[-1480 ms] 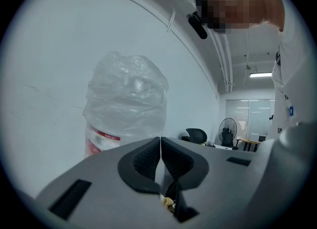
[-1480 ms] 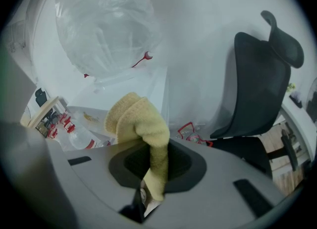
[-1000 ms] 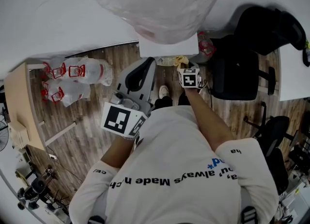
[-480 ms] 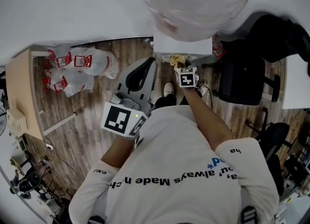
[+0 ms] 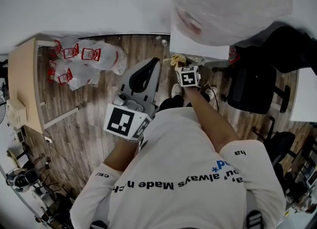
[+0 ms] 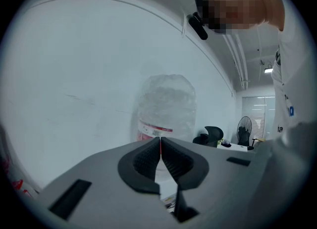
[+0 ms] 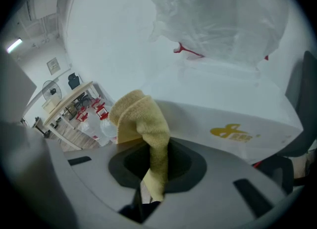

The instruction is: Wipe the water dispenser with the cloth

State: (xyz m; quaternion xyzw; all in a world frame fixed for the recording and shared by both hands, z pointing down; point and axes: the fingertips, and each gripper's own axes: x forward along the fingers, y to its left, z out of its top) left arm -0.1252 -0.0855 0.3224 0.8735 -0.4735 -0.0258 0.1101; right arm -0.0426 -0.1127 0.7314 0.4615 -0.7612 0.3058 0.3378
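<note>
Clamping yellow cloth [image 7: 138, 116] in right gripper [image 7: 153, 162], close before white water dispenser [image 7: 223, 116]. Keeping left gripper [image 6: 160, 158] jaws pressed together, empty, aimed toward bottle [image 6: 166, 107].

Wood floor [image 5: 84, 124] w/ clear water jugs [image 5: 81, 67] left, black chair [image 5: 250, 87] right, water dispenser [image 5: 195, 44] btwn.

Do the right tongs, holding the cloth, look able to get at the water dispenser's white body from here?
Probably yes: the right tongs, shut on the cloth, point at the water dispenser, and nothing visible stands between them.
</note>
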